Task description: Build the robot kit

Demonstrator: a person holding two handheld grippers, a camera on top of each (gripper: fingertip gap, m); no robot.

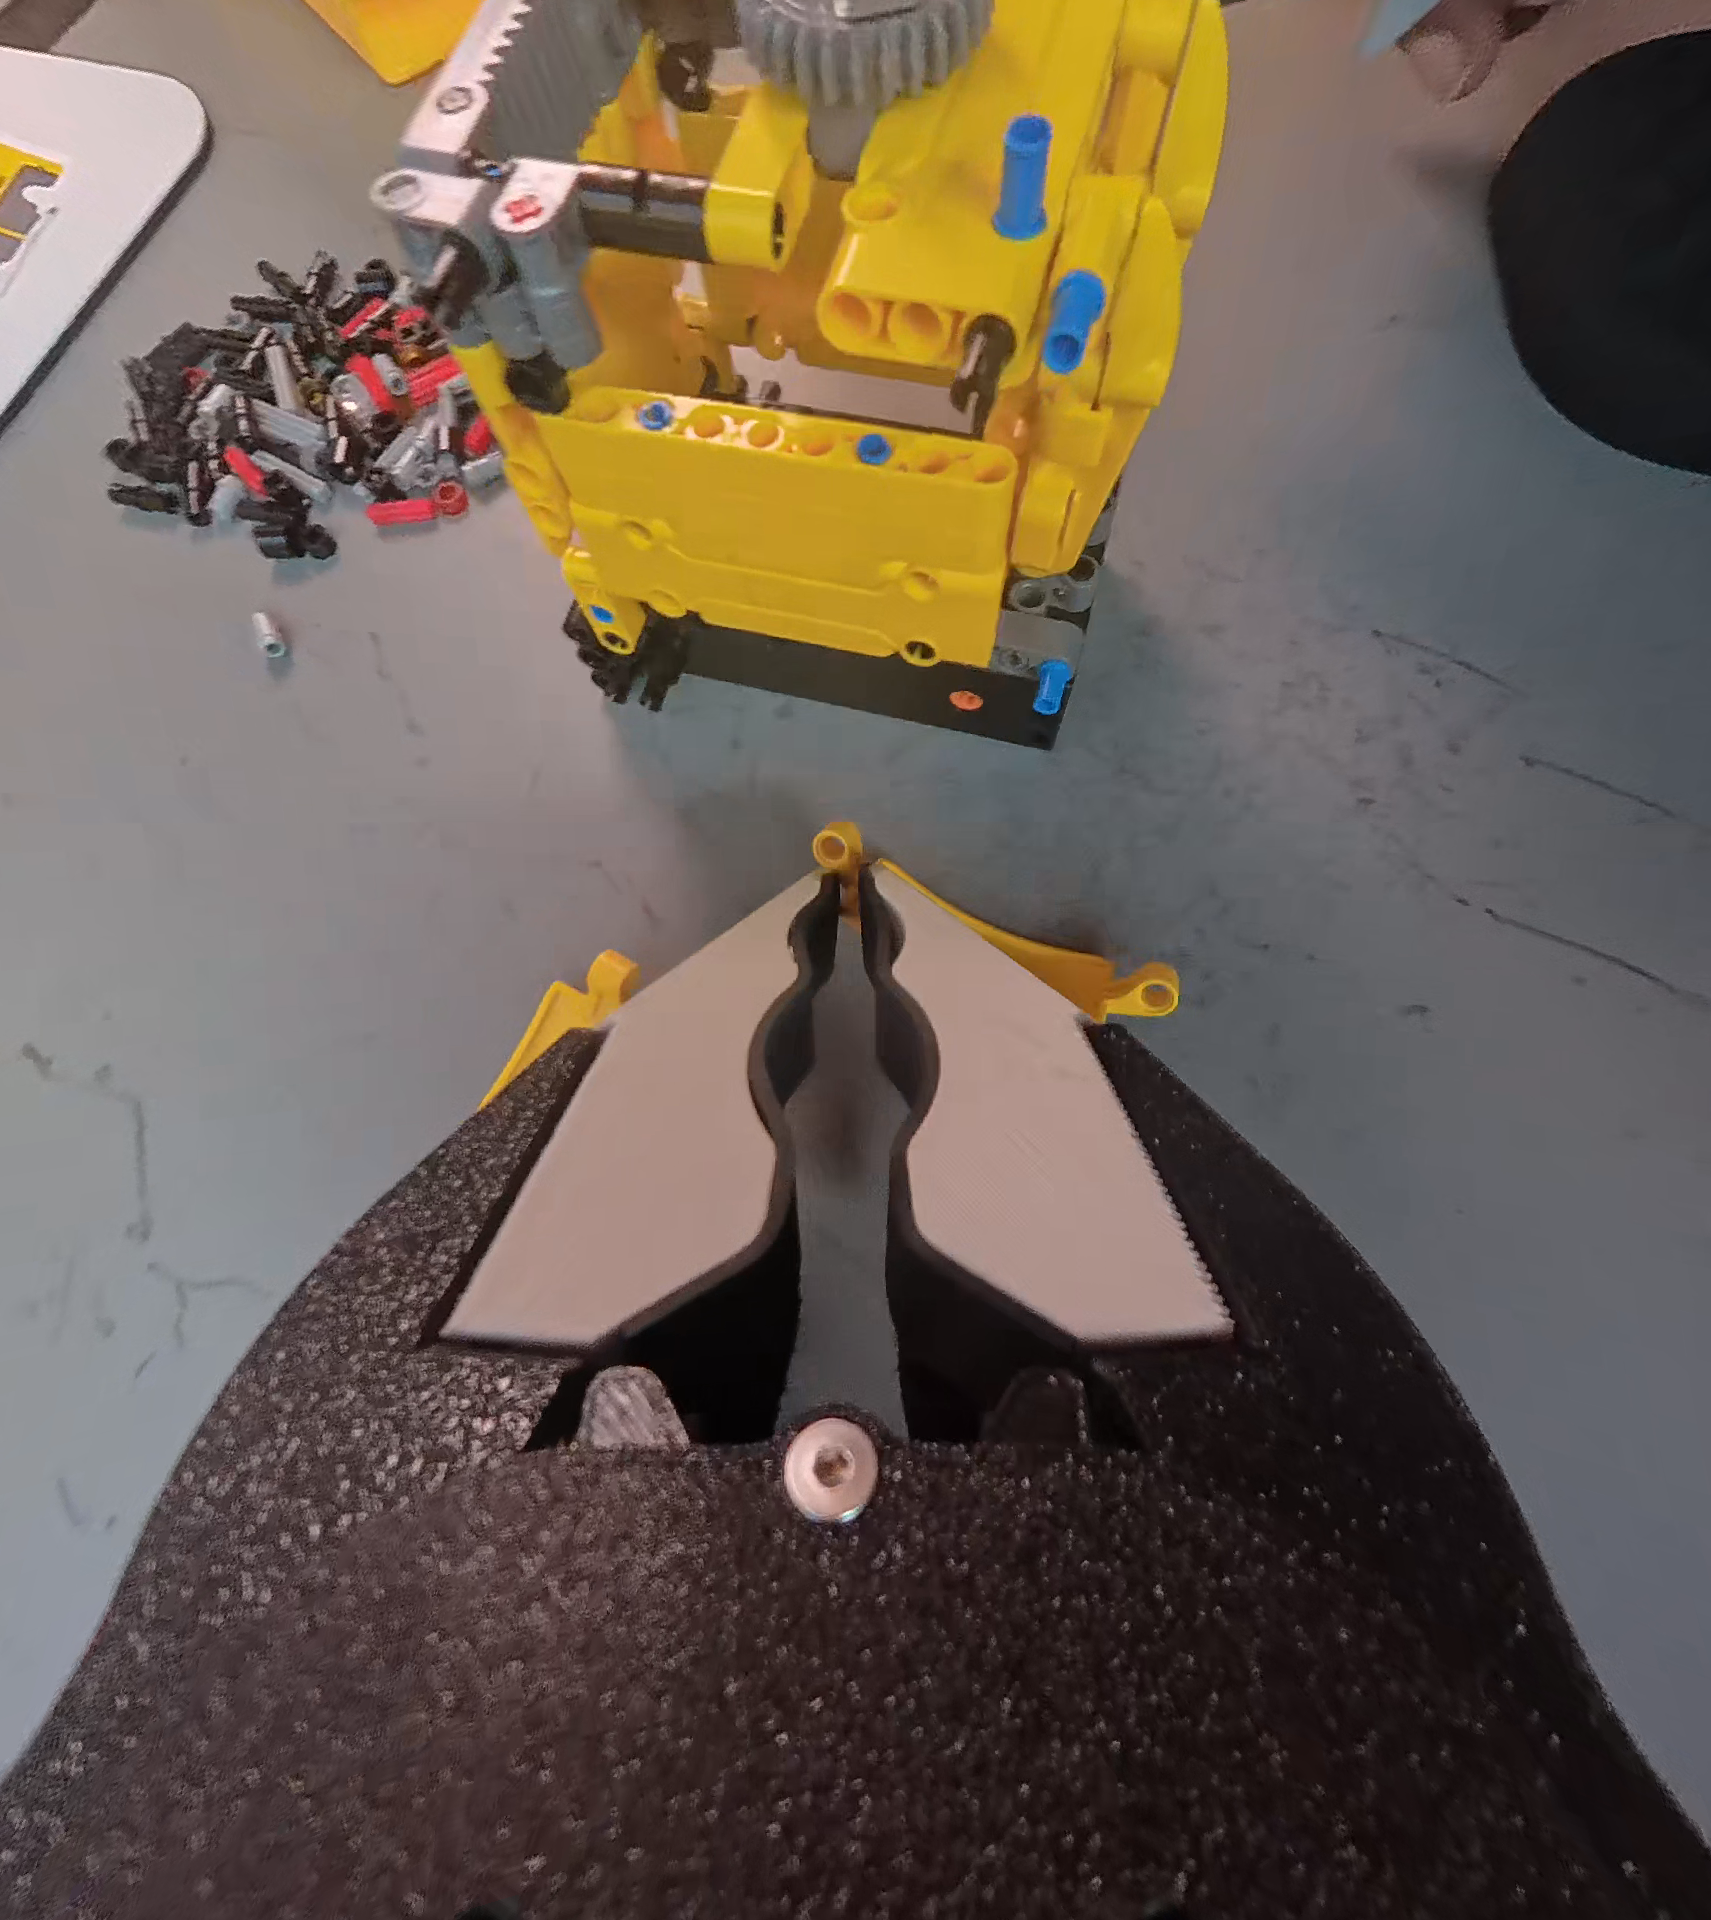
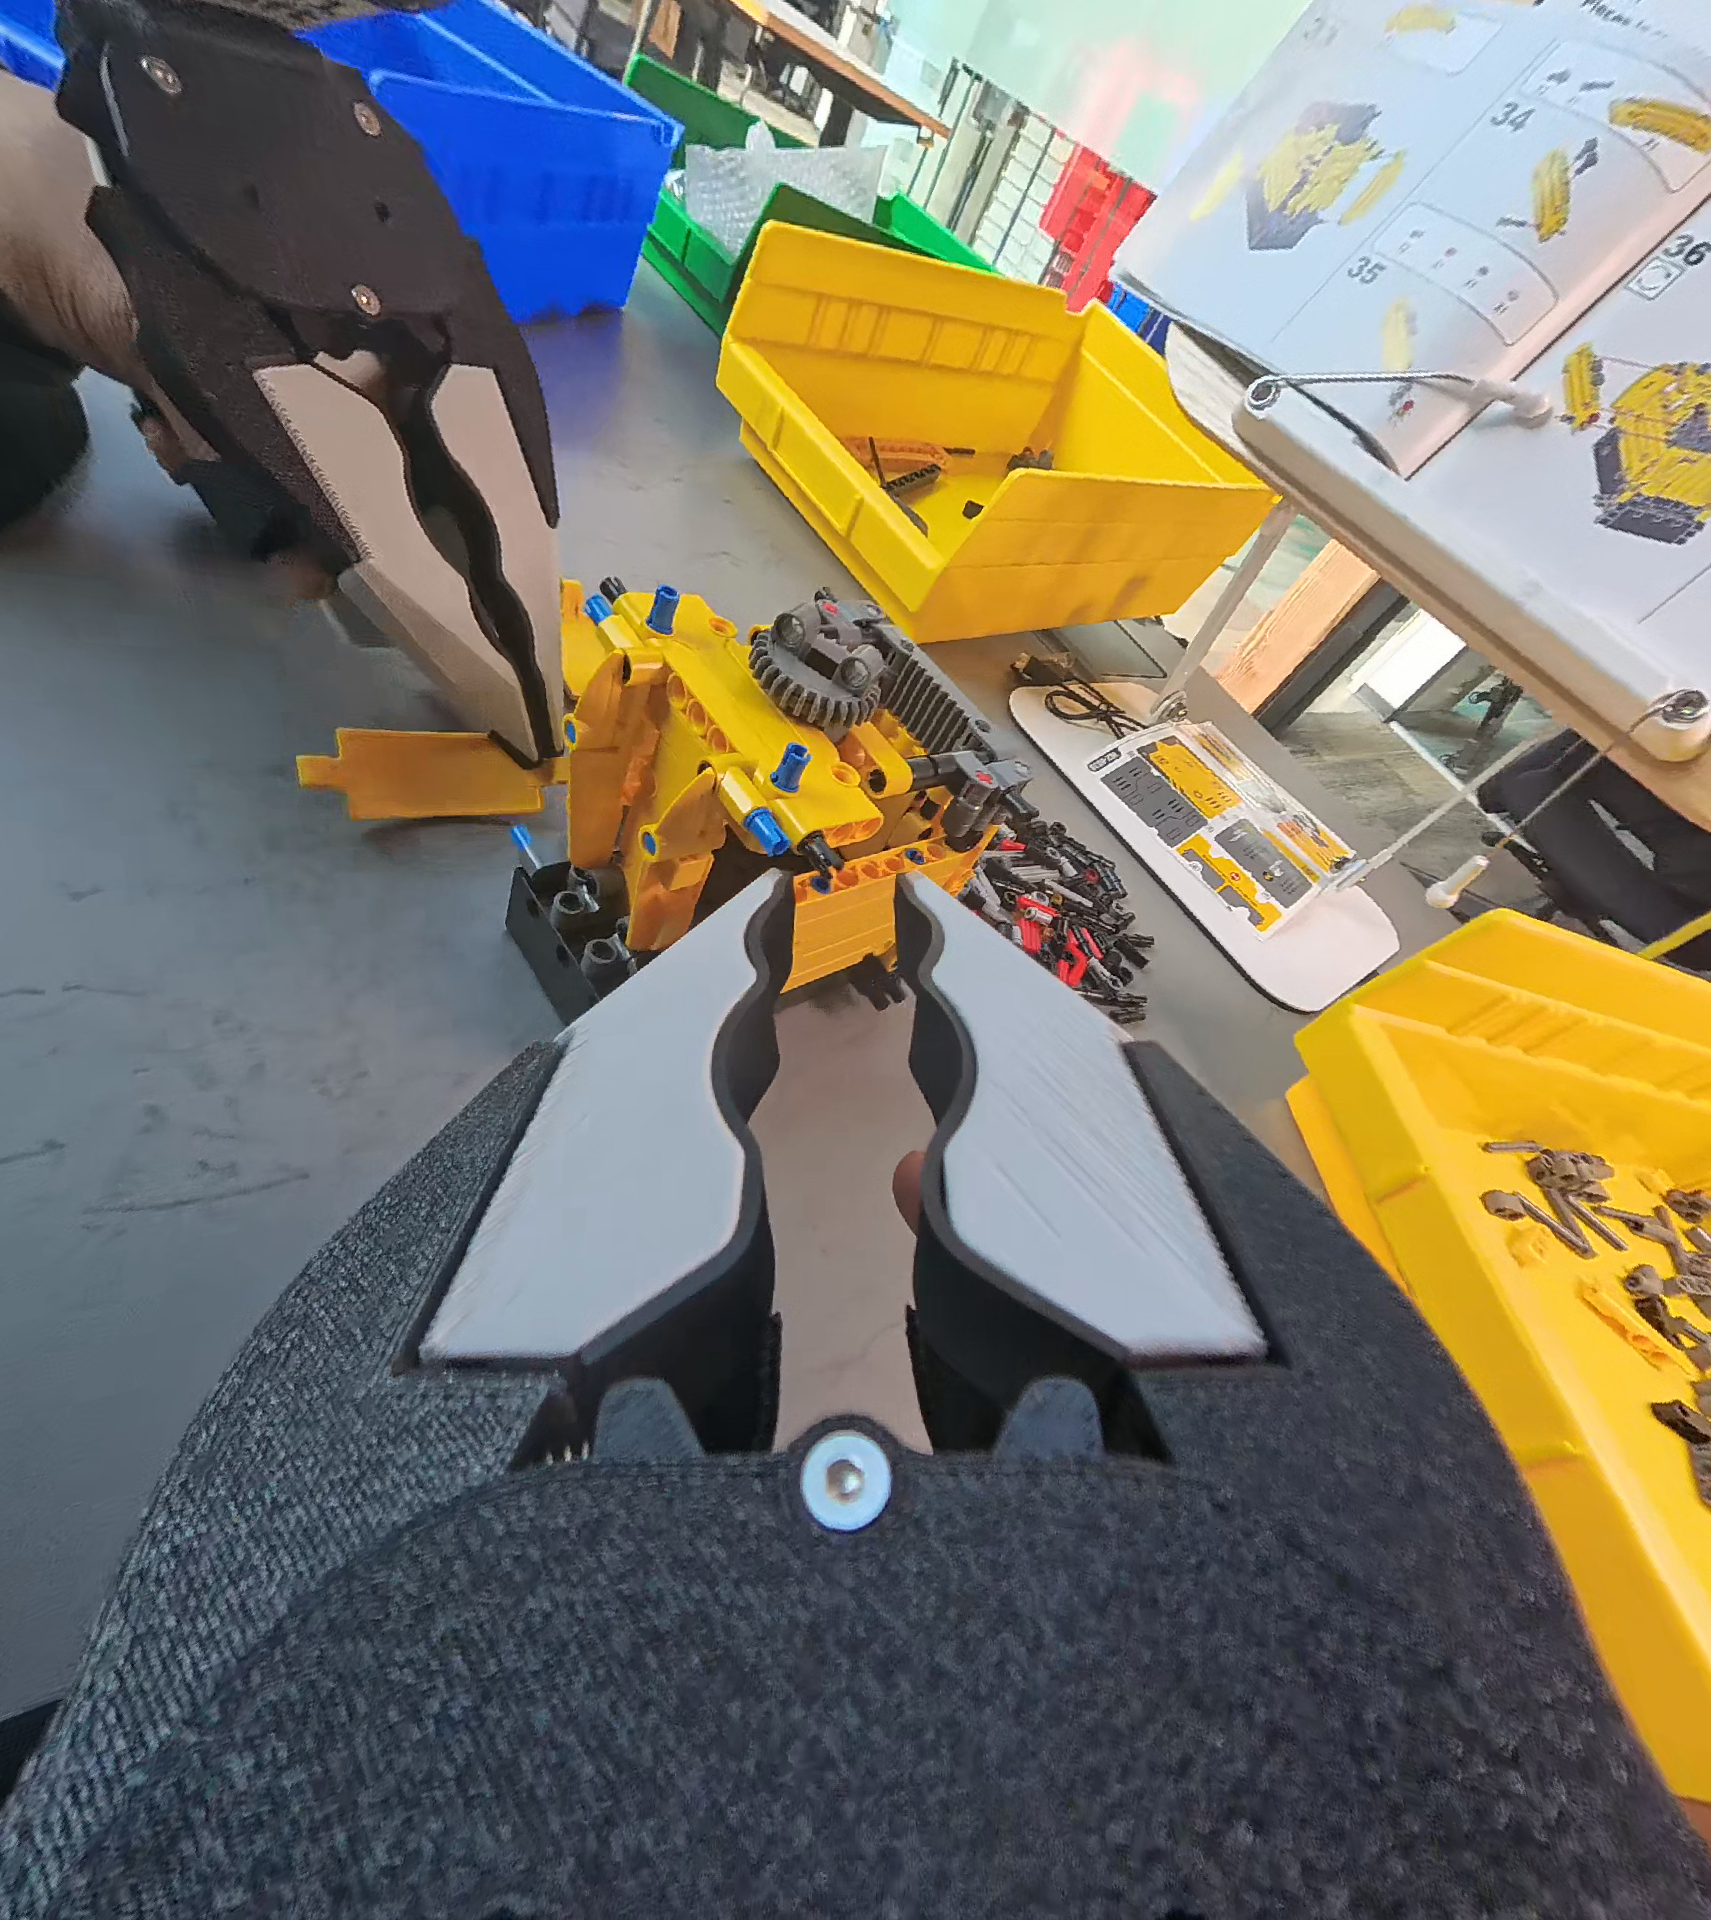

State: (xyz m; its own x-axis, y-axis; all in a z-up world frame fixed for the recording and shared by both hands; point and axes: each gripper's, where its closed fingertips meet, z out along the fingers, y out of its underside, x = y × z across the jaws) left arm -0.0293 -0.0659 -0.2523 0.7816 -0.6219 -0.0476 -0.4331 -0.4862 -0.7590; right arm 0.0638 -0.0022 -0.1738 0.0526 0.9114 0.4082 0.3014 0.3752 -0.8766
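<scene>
**Left tool pinches a yellow panel beside the brick model**

The left tool (image 1: 849, 883) is clamped on a flat yellow panel (image 2: 425, 774), holding it just beside the yellow brick model (image 1: 809, 436) on the grey tabletop (image 1: 207, 935). The right tool (image 2: 846, 894) stands with its jaws apart and empty, close in front of the model. A heap of small pins (image 1: 300, 416) lies beside the model; a yellow bin (image 2: 1609, 1351) of what seem to be grey connectors sits at the right.

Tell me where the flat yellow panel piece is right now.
The flat yellow panel is clamped in the left gripper, low over the grey table just short of the yellow brick model; the right wrist view shows it left of the model.
</scene>
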